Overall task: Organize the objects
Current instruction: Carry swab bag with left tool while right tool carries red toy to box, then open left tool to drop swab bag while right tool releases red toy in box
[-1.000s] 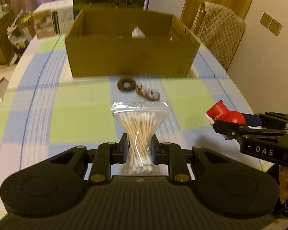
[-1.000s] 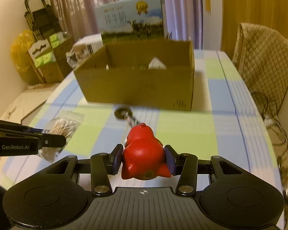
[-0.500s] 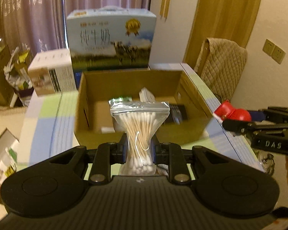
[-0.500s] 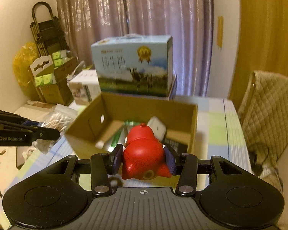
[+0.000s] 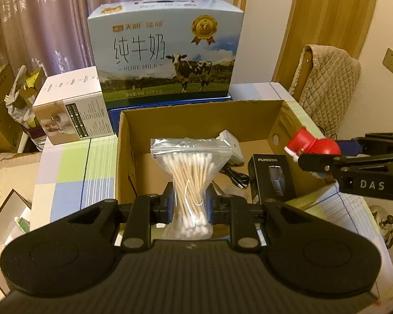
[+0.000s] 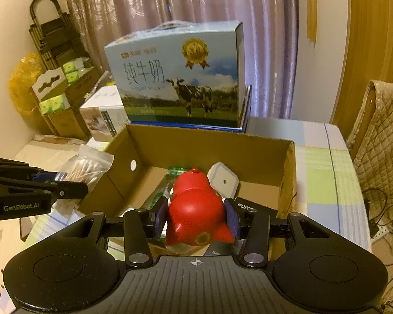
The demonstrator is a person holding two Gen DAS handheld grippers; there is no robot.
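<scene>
Cotton-swab bag (image 5: 190, 180), light and crushably soft, sits pinched at its waist by the left hand-held gripper (image 5: 189, 206) over the cardboard box (image 5: 196, 116), while the right hand-held gripper (image 6: 196, 219) clamps a hard, smooth red toy (image 6: 196, 209).

The cardboard box (image 5: 196, 120) is matt brown paperboard. The bag of cotton swabs (image 5: 190, 172) is clear glossy plastic. The red toy (image 6: 197, 209) looks like smooth shiny plastic. The chair cover (image 5: 327, 78) is quilted cloth.
</scene>
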